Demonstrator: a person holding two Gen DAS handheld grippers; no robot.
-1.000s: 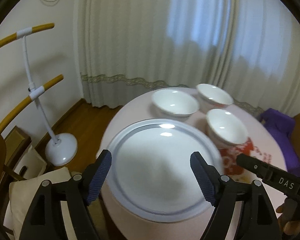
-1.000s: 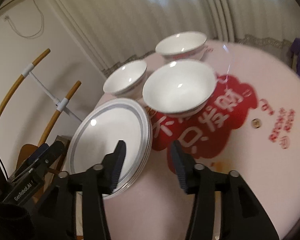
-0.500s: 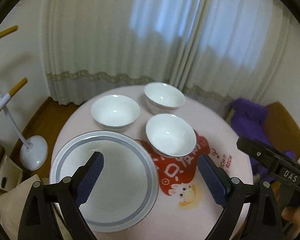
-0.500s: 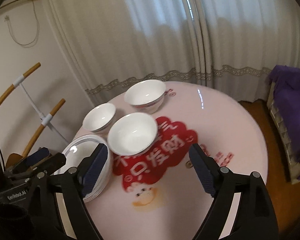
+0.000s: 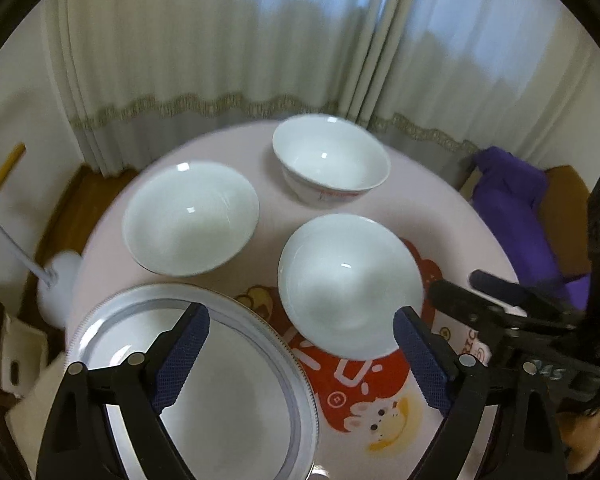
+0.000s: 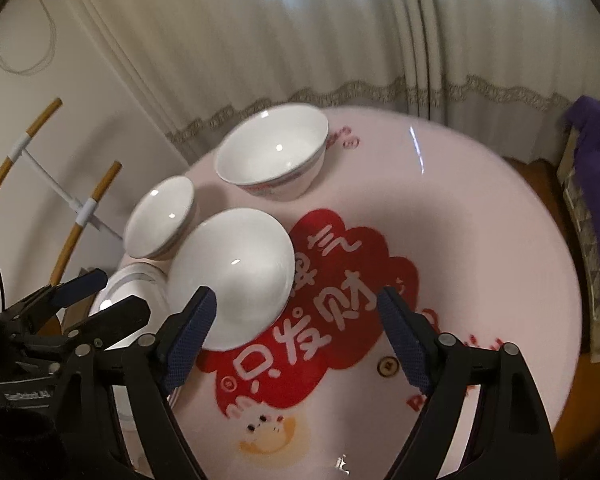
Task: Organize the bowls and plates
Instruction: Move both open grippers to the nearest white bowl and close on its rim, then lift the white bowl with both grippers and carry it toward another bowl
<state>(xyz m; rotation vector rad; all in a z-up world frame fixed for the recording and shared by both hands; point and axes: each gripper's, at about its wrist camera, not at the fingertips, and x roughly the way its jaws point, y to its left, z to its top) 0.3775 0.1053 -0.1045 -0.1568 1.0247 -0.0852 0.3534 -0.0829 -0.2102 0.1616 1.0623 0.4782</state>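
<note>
Left tool point(image 5: 300, 354): we see its dark-blue padded fingers point(image 5: 180, 354) spread wide, holding nothing, hovering above the near edge of the tabletop point(image 5: 440, 208).
Right tool point(image 6: 296, 338): we see it spread wide as well, nothing between its fingers, poised over the red print on the tabletop.
Plate point(image 5: 236, 396): we find the grey-rimmed white plate lying flat at the near left of the tabletop; the left tool's left finger overlaps it in view.
Near bowl point(image 5: 350, 284): it sits upright on the red print, just right of the plate.
Left bowl point(image 5: 190, 218): it sits upright beyond the plate, close beside the near bowl.
Far bowl point(image 5: 331, 158): it stands upright toward the curtain point(image 5: 220, 40), apart from the other two, with a red band low on its wall.
Tabletop: round, pale pink, with a red cartoon print point(image 6: 340, 300).
Surroundings: a purple cloth point(image 5: 516, 200) lies to the right past the tabletop.
</note>
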